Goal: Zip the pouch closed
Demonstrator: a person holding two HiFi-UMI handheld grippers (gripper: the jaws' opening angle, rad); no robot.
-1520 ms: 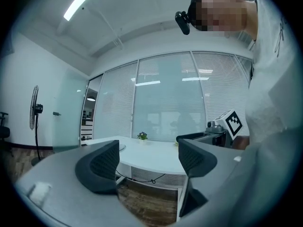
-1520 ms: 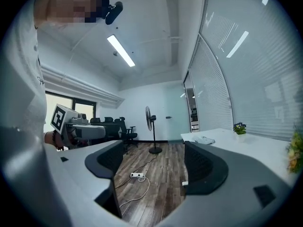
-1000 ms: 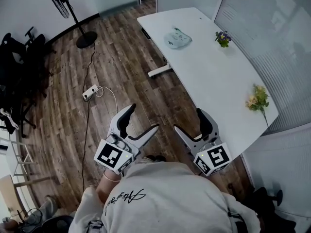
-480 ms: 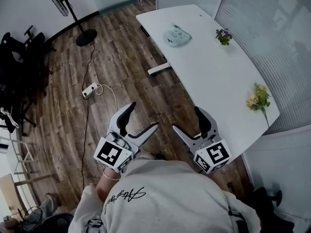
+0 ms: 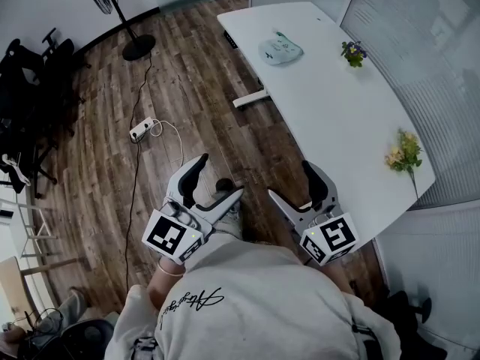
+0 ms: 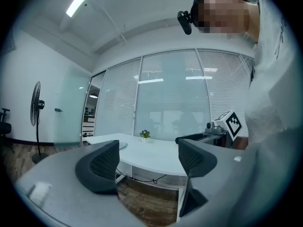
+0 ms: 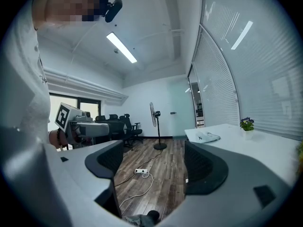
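Head view: pouch (image 5: 280, 50) on white table (image 5: 337, 126), wood floor (image 5: 187, 103) alongside.

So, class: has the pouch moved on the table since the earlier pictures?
No. The pouch keeps its spot near the white table's far end, beside the potted flowers; only the camera shifted.

1. Holding the left gripper (image 5: 220, 178) and right gripper (image 5: 289, 180) side by side above the wooden floor (image 5: 187, 88), jaws of each standing wide apart, gripping nothing.
2. Facing the pouch (image 5: 280, 50), lying well ahead of the right gripper near the far end of the white table (image 5: 322, 103).
3. Showing purple flowers (image 5: 353, 52) just right of the pouch, and yellow flowers (image 5: 403, 154) right of the right gripper.
4. Showing a power strip (image 5: 140, 130) ahead-left of the left gripper, a fan (image 5: 137, 47) farther off, and black chairs (image 5: 30, 73) far left.
5. Showing a dark shoe (image 5: 225, 185) beneath the left gripper.
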